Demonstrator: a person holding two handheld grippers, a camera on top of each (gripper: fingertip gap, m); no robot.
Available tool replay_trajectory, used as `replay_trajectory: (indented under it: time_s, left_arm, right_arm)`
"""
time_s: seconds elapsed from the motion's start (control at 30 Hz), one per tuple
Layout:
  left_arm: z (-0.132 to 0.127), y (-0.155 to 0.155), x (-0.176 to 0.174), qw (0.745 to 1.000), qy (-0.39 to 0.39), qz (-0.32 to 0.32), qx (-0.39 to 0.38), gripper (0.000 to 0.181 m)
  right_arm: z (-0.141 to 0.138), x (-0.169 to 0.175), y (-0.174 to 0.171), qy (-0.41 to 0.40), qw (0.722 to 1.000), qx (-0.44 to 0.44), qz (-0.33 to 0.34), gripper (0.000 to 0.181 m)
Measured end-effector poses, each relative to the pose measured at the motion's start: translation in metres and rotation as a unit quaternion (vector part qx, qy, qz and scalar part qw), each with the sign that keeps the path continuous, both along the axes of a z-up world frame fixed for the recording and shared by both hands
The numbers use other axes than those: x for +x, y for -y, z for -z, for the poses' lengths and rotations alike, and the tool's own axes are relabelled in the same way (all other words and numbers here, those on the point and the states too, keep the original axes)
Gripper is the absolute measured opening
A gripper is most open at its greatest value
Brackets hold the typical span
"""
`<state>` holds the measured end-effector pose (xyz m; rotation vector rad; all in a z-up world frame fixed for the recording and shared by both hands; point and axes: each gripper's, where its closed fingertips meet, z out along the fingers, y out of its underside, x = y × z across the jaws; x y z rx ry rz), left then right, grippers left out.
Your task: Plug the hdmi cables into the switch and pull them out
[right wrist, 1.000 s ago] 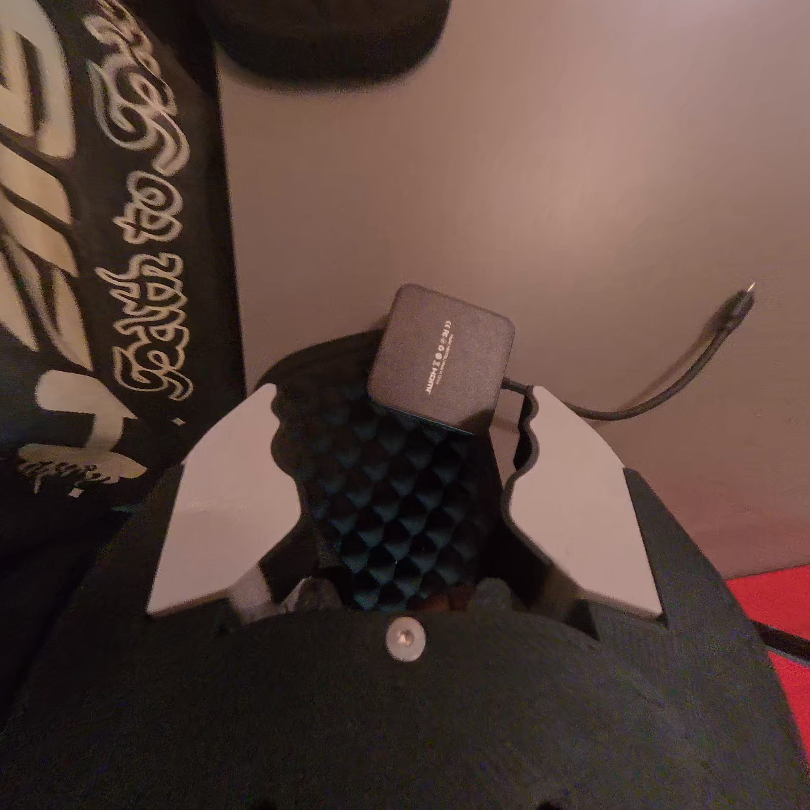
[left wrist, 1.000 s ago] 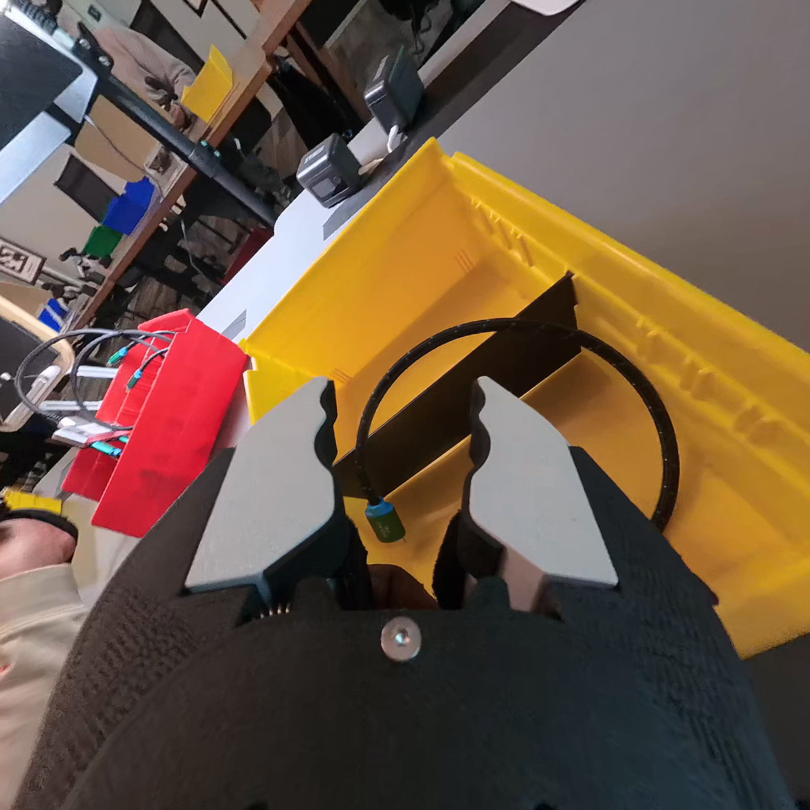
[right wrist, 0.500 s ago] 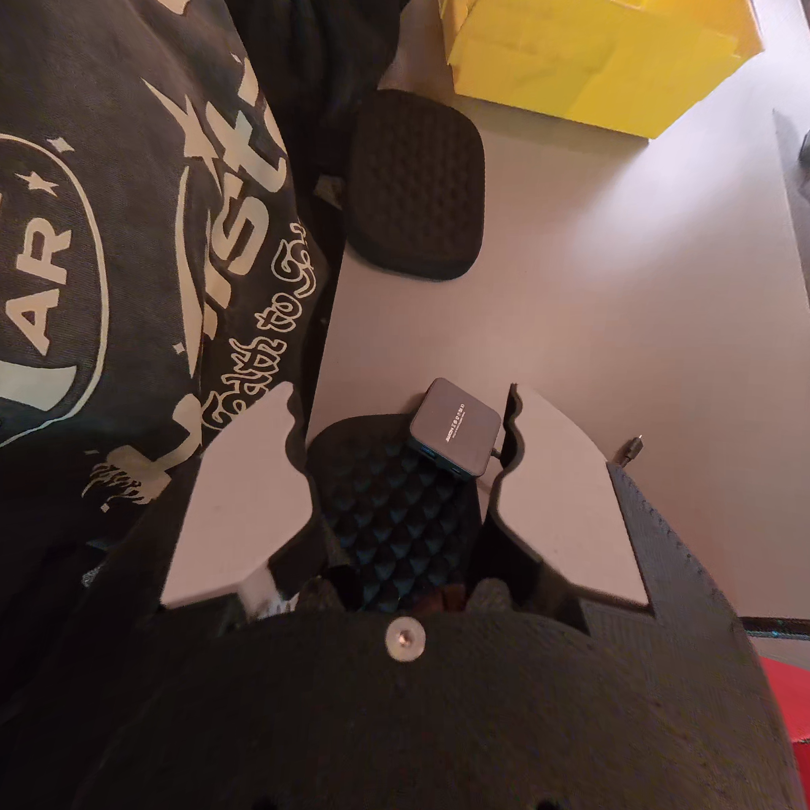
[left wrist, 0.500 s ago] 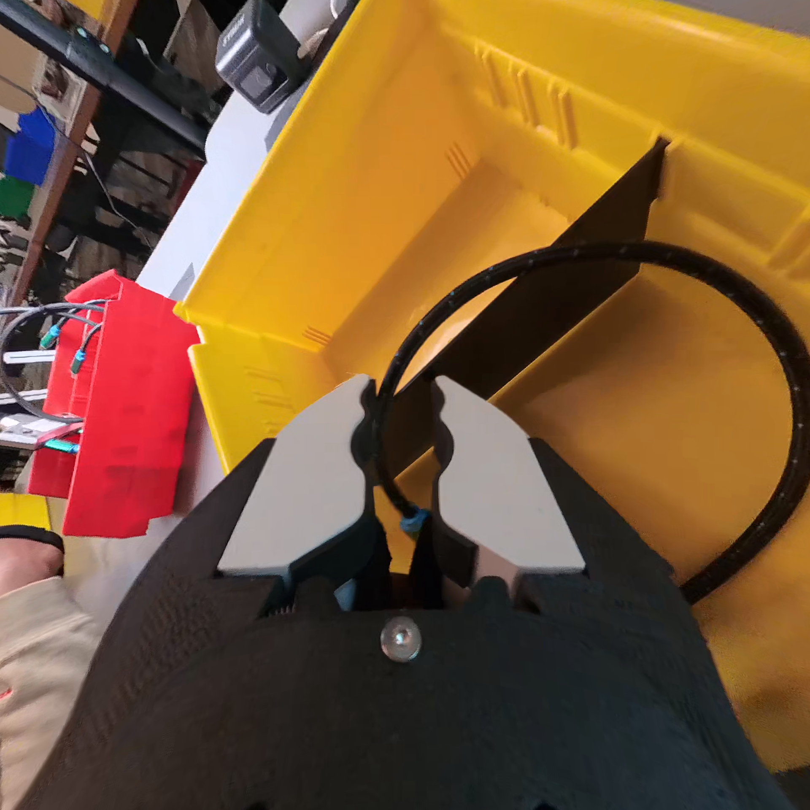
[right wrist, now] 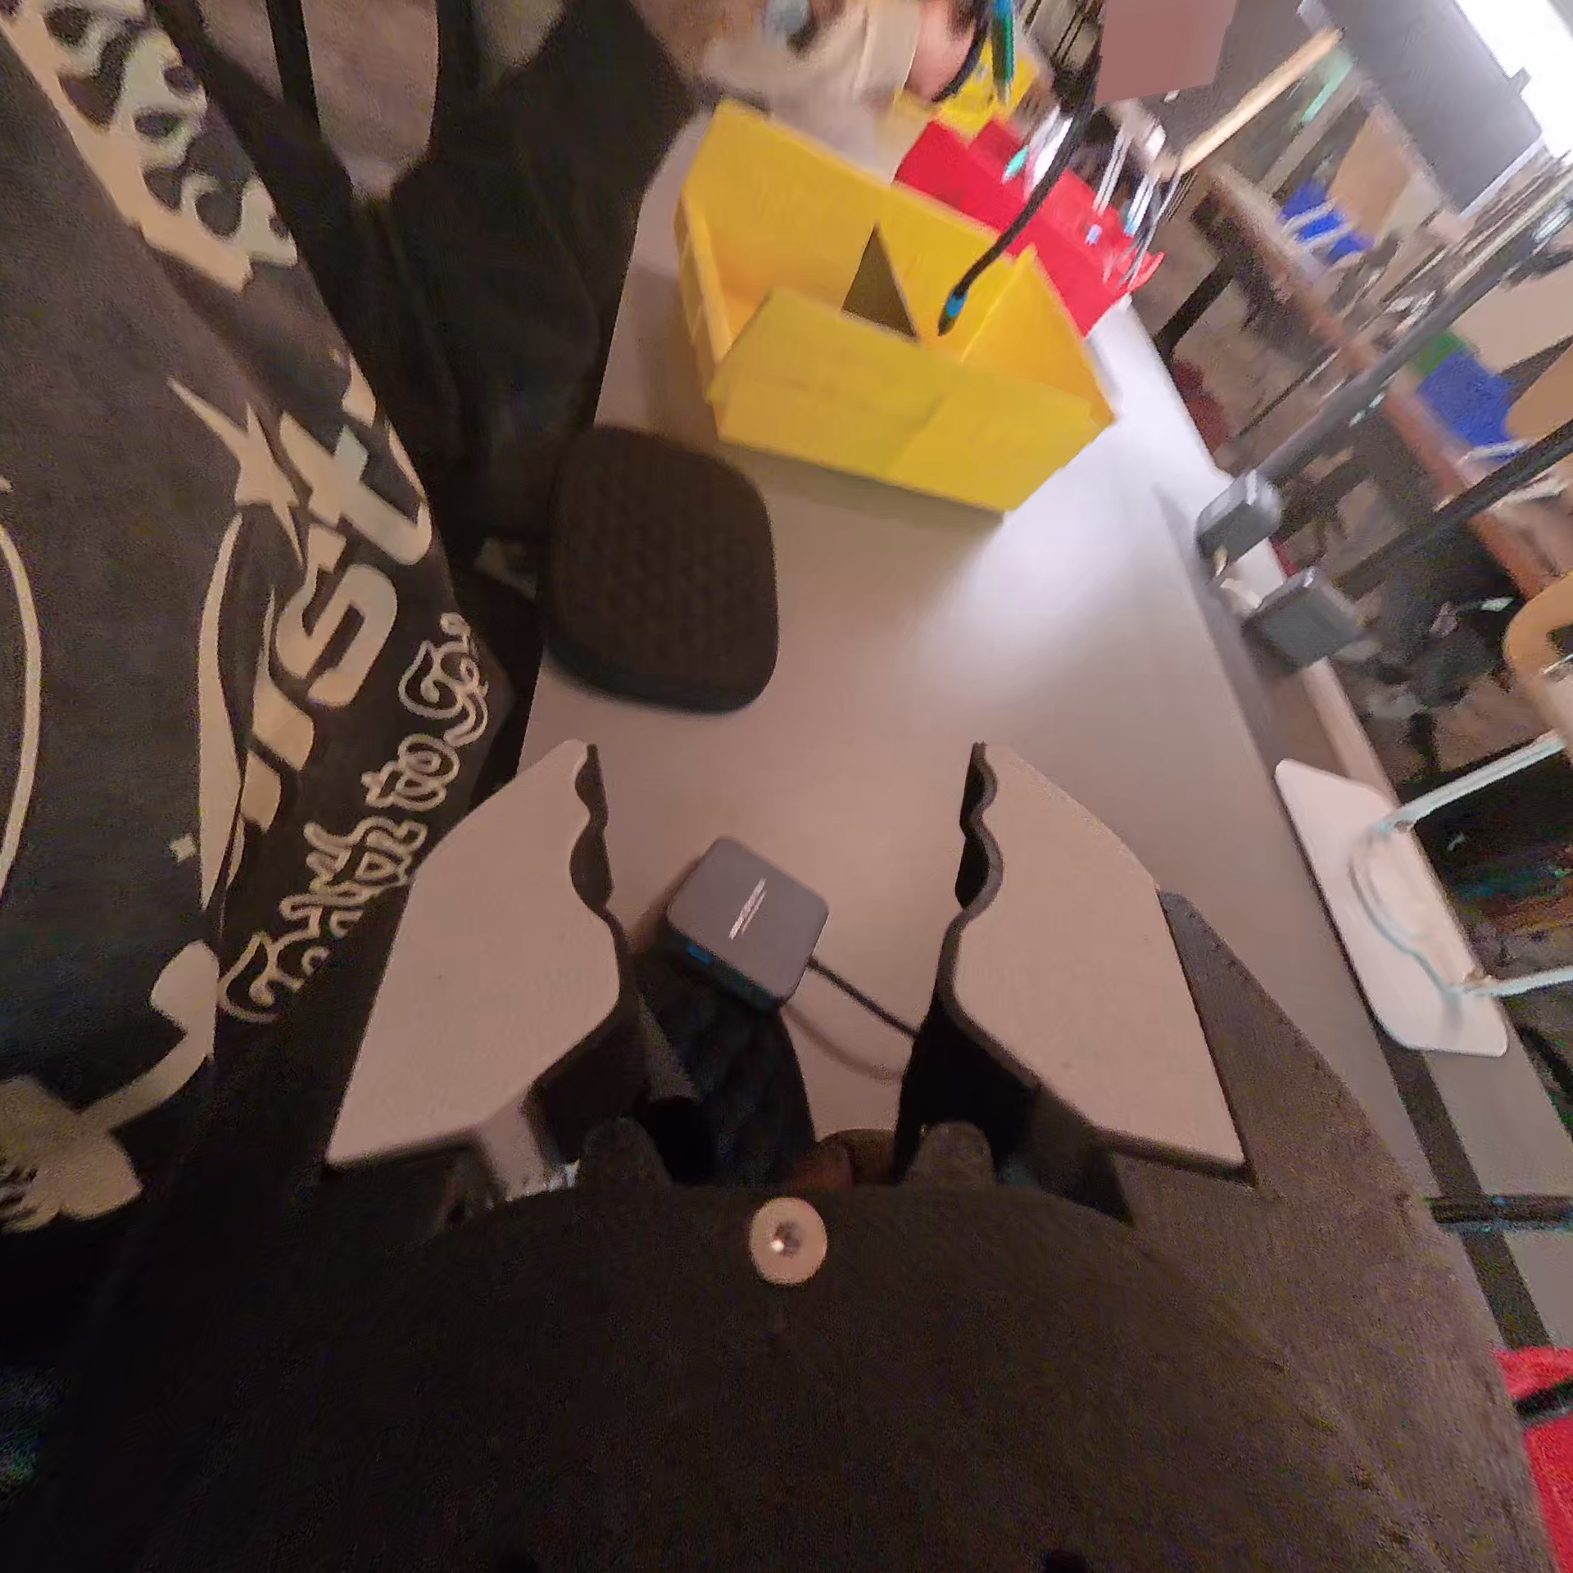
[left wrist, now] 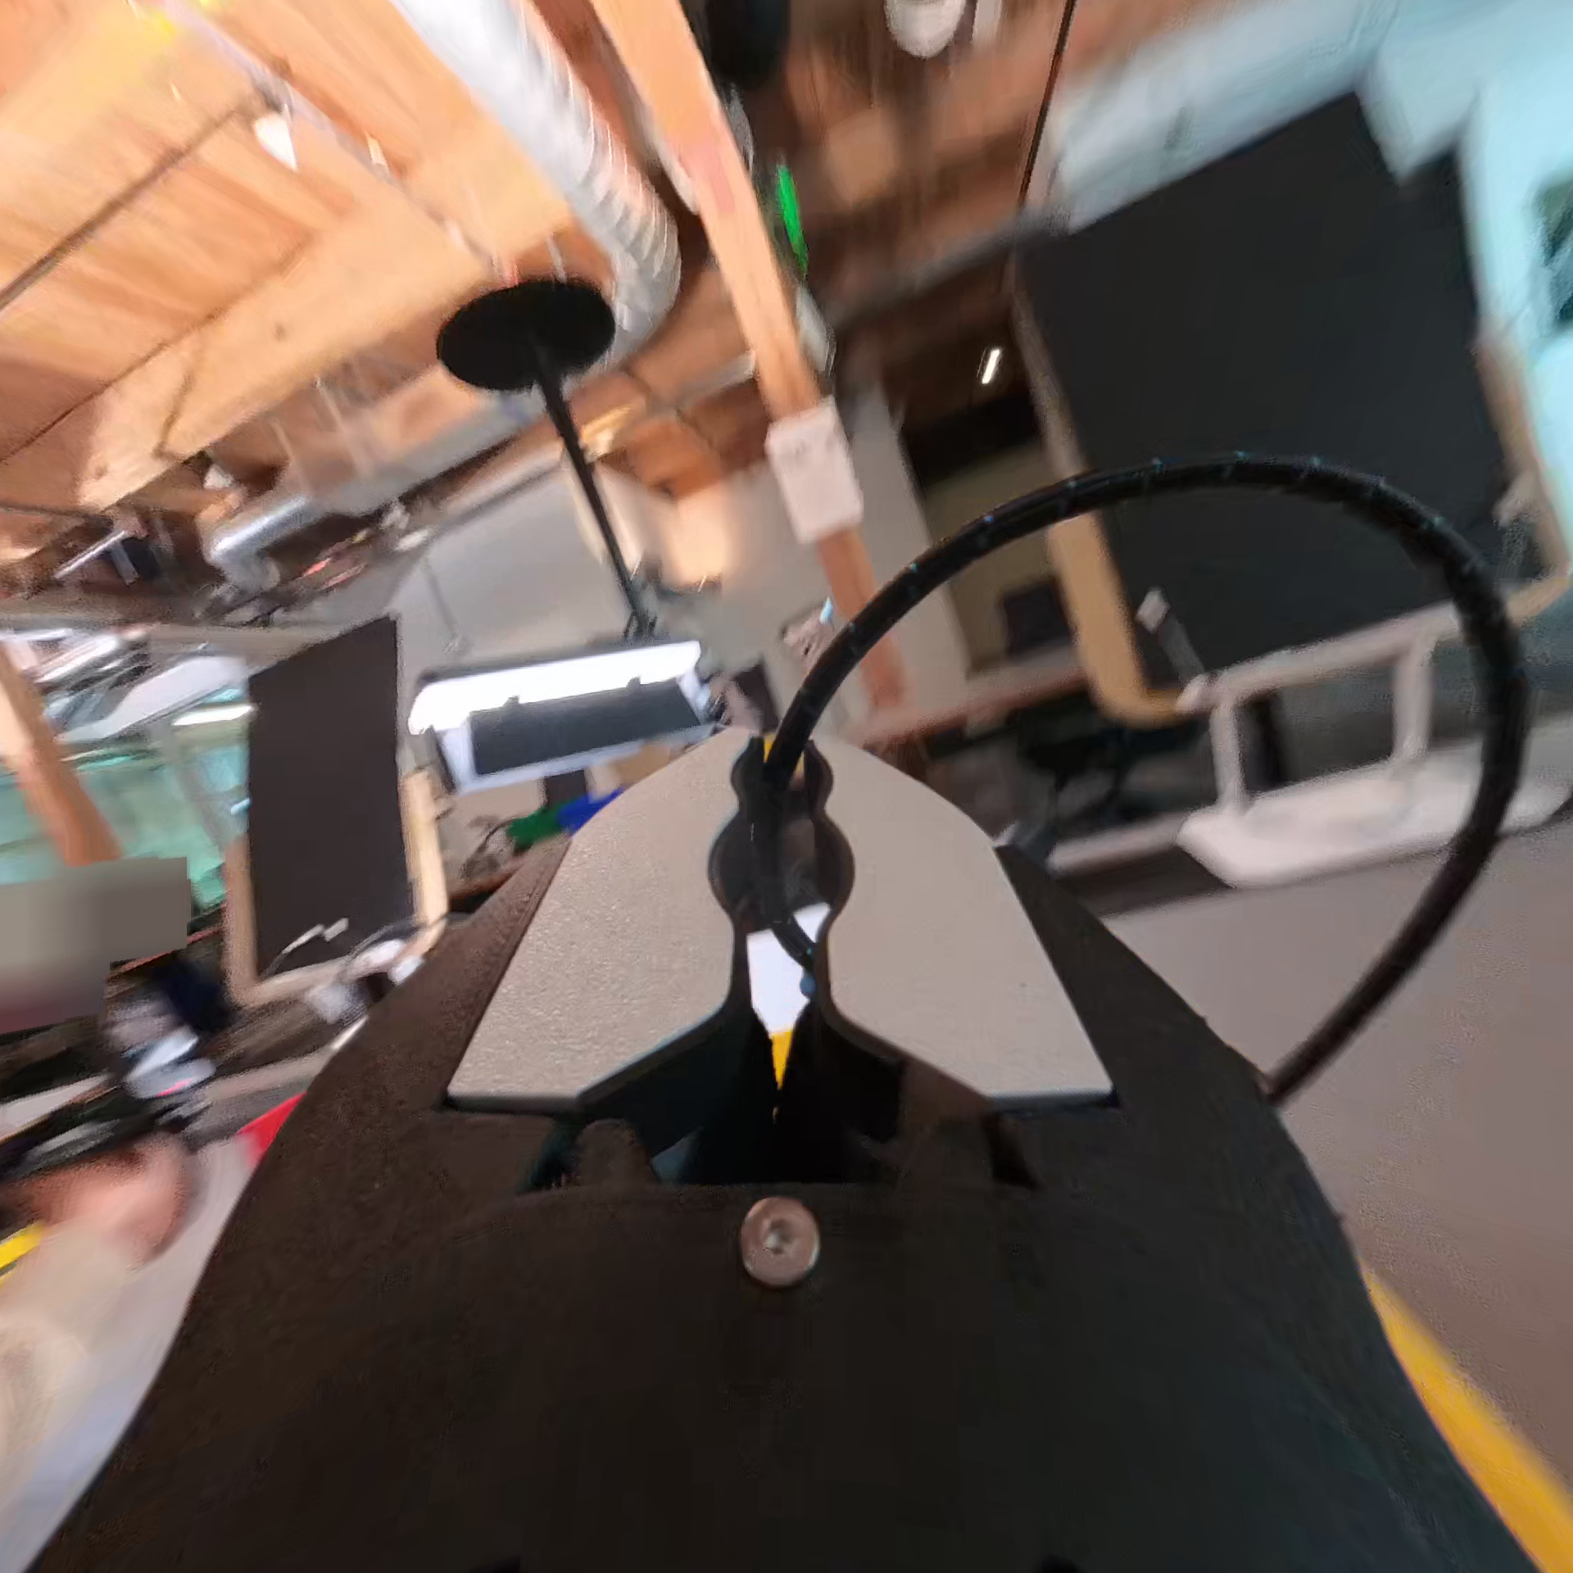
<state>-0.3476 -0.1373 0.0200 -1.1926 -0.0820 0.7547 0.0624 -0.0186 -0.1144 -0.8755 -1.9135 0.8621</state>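
Note:
My left gripper (left wrist: 776,766) is shut on a black braided HDMI cable (left wrist: 1192,472). The cable loops up and to the right, then drops behind the gripper body. This view is blurred and tilted up toward the ceiling. In the right wrist view the same cable hangs with its blue-tipped plug (right wrist: 958,302) over the yellow bin (right wrist: 894,408). My right gripper (right wrist: 781,766) is open and empty, held above the small dark grey switch (right wrist: 747,915). The switch lies on the grey table (right wrist: 979,647) with a thin black lead (right wrist: 860,996) running right.
A black foam pad (right wrist: 660,570) lies between the switch and the bin. A red bin (right wrist: 1021,213) with more cables stands behind the yellow one. A person in a black printed shirt (right wrist: 213,596) is at the left. Two dark boxes (right wrist: 1298,617) and a white stand base (right wrist: 1379,911) line the right edge.
My left gripper closed on the cable in the yellow bin and lifted it out, swinging upward. My right gripper rose away from the switch and stayed open.

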Motion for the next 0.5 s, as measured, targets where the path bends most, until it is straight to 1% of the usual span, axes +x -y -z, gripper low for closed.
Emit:
replay_trajectory:
  time_s: [0.03,0.1,0.13,0.17,0.2,0.23,0.3,0.37,0.4,0.43,0.47,0.5]
  left_arm:
    - [-0.011,-0.003,0.014,0.998,0.004,0.045,0.046,0.008]
    - [-0.030,-0.009,0.046,0.980,0.017,0.153,0.128,0.010]
    - [-0.037,-0.012,0.064,0.964,0.021,0.212,0.160,0.009]
    - [-0.043,-0.014,0.082,0.942,0.028,0.273,0.191,0.008]
    - [-0.048,-0.016,0.099,0.915,0.043,0.335,0.219,0.011]
    - [-0.052,-0.017,0.115,0.883,0.065,0.396,0.243,0.009]
    - [-0.058,-0.019,0.144,0.809,0.104,0.508,0.277,0.007]
    - [-0.059,-0.025,0.167,0.741,0.154,0.583,0.296,0.006]
    - [-0.058,-0.029,0.179,0.711,0.177,0.610,0.303,0.005]
    - [-0.056,-0.034,0.191,0.681,0.198,0.633,0.311,0.005]
    - [-0.053,-0.039,0.201,0.653,0.222,0.651,0.318,0.005]
    - [-0.048,-0.046,0.212,0.630,0.248,0.663,0.320,0.006]
  right_arm:
    - [-0.006,-0.002,0.001,-0.020,1.000,-0.005,-0.001,0.081]
    - [-0.018,-0.008,0.002,-0.065,0.998,-0.018,-0.003,0.078]
    - [-0.025,-0.012,0.004,-0.091,0.995,-0.029,-0.006,0.077]
    - [-0.033,-0.015,0.005,-0.122,0.992,-0.043,-0.010,0.075]
    - [-0.040,-0.019,0.005,-0.155,0.986,-0.055,-0.013,0.072]
    - [-0.047,-0.022,0.005,-0.188,0.980,-0.062,-0.013,0.070]
    - [-0.056,-0.029,0.003,-0.249,0.967,-0.054,-0.006,0.068]
    - [-0.069,-0.035,0.001,-0.331,0.943,-0.039,0.016,0.073]
    - [-0.079,-0.036,-0.001,-0.390,0.919,-0.033,0.039,0.077]
    - [-0.090,-0.032,0.000,-0.455,0.888,-0.022,0.060,0.079]
    - [-0.096,-0.026,0.007,-0.511,0.857,-0.006,0.063,0.077]
    - [-0.097,-0.023,0.019,-0.541,0.839,0.022,0.054,0.076]
